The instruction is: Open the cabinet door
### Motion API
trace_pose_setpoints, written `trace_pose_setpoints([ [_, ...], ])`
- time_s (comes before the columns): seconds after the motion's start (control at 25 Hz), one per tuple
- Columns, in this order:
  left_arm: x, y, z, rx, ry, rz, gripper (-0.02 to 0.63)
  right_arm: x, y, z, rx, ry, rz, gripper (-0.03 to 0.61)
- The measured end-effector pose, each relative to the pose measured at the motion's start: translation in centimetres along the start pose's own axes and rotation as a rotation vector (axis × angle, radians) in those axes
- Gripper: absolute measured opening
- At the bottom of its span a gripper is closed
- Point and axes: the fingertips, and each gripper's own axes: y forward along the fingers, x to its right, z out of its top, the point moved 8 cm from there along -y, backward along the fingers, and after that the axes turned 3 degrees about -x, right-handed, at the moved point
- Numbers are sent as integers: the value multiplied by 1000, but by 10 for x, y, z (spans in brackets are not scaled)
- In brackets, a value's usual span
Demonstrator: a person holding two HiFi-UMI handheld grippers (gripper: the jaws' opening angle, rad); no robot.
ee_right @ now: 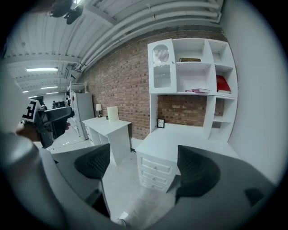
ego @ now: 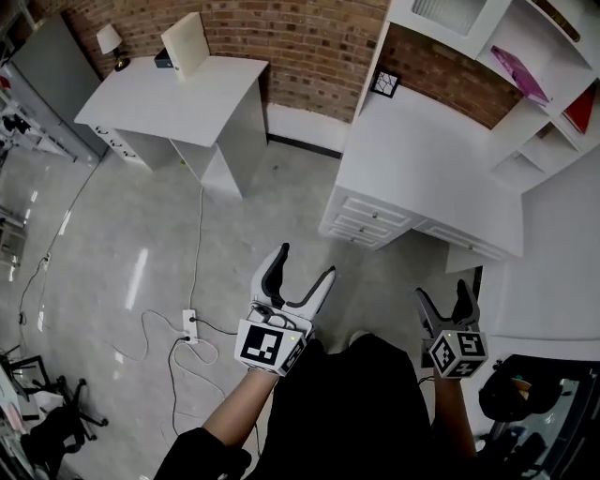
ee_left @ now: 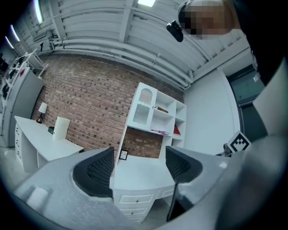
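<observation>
The cabinet door is a white arched, glass-fronted panel at the top left of the hutch above a white desk; it stands closed. It also shows in the left gripper view as the cabinet door and at the head view's top edge as the cabinet door. My left gripper is open and empty, held over the floor in front of the desk. My right gripper is also open and empty, to the right and nearer the desk's front. Both are well short of the hutch.
The desk has drawers at its left end and a small picture frame at the back. Books lie on the open shelves. A second white desk stands at the left. A power strip with cables lies on the floor.
</observation>
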Motion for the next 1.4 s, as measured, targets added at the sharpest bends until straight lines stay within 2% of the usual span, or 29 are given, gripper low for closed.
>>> trace_pose_setpoints([
  [0.32,1,8,-21,-39,-40,-21,344,-3,12,2,-27,-6,4,451],
  [0.52,-9,13,-20,-46,-27,-2,344,-9,20,-4,-36,3,27,451],
  [0.72,-4,40,-20,-58,-4,-10,344,14,33,-10,-45,25,20,451],
  [1.0,10,105,-14,-104,47,-53,344,49,75,16,40,58,45,451],
  [1.4,15,232,8,-98,86,-85,344,136,154,66,66,50,-2,451],
])
